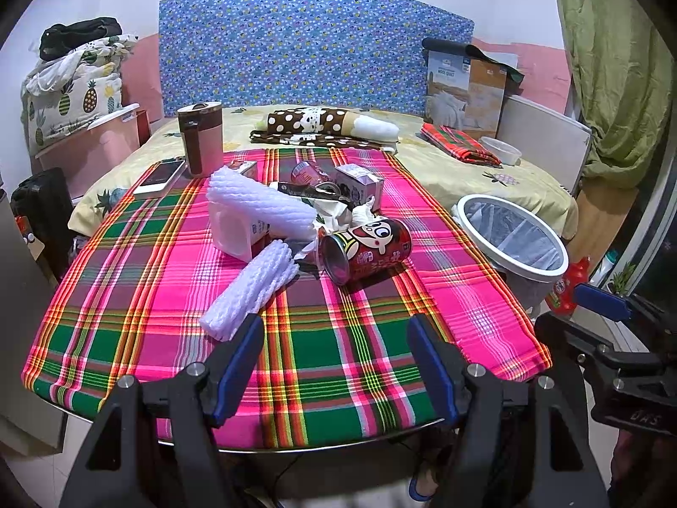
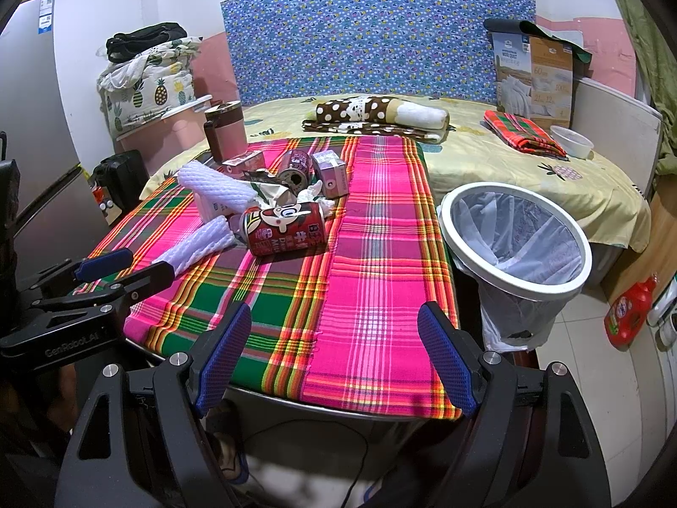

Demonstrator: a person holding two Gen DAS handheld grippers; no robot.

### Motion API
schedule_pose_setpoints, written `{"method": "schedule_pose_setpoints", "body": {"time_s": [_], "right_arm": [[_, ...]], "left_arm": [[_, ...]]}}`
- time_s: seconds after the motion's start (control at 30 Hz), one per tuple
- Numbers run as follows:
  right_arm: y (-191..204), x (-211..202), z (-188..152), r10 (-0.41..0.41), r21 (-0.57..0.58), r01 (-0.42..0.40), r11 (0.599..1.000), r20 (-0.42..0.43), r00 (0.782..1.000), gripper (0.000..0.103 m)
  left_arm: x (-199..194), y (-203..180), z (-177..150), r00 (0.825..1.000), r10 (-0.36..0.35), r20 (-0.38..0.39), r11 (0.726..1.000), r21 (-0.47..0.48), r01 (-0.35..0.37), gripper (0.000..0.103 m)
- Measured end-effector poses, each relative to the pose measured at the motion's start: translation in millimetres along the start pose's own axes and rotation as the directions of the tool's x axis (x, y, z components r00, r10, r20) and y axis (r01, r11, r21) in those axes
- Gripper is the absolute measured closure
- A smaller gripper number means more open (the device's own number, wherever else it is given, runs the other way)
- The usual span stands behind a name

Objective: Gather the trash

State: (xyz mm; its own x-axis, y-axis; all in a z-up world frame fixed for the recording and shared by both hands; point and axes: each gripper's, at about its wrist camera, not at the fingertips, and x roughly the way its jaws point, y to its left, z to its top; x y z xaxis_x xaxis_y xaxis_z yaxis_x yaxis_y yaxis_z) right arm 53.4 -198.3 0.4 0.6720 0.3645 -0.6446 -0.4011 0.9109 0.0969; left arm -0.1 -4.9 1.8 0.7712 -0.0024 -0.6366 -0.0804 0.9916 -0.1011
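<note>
Plaid-clothed table (image 1: 338, 360) holds a red cartoon-printed can (image 1: 366, 249) and white foam netting (image 1: 249, 288); left claw (image 1: 334, 364) and right claw (image 2: 334, 360) gape wide, empty.

A plaid-clothed table (image 1: 296, 360) carries a trash heap at its far middle: a red can (image 1: 366, 249), foam sleeves (image 1: 249, 292), small cartons (image 1: 359, 182). A pink tumbler (image 1: 201, 137) and a phone (image 1: 163, 174) lie at its far left.

trash pile (image 1: 296, 220) on table (image 1: 169, 360), bin (image 1: 514, 235) right
</note>
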Motion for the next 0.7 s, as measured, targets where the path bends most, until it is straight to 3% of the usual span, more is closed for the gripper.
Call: {"method": "schedule_pose_setpoints", "body": {"time_s": [0.7], "right_arm": [[7.0, 8.9, 3.2, 0.021, -0.01, -0.021, 1.0, -0.012, 1.0, 0.021]], "left_arm": [[14.5, 13.6, 3.9, 1.0, 0.015, -0.017, 1.0, -0.013, -0.015, 0.031]]}}
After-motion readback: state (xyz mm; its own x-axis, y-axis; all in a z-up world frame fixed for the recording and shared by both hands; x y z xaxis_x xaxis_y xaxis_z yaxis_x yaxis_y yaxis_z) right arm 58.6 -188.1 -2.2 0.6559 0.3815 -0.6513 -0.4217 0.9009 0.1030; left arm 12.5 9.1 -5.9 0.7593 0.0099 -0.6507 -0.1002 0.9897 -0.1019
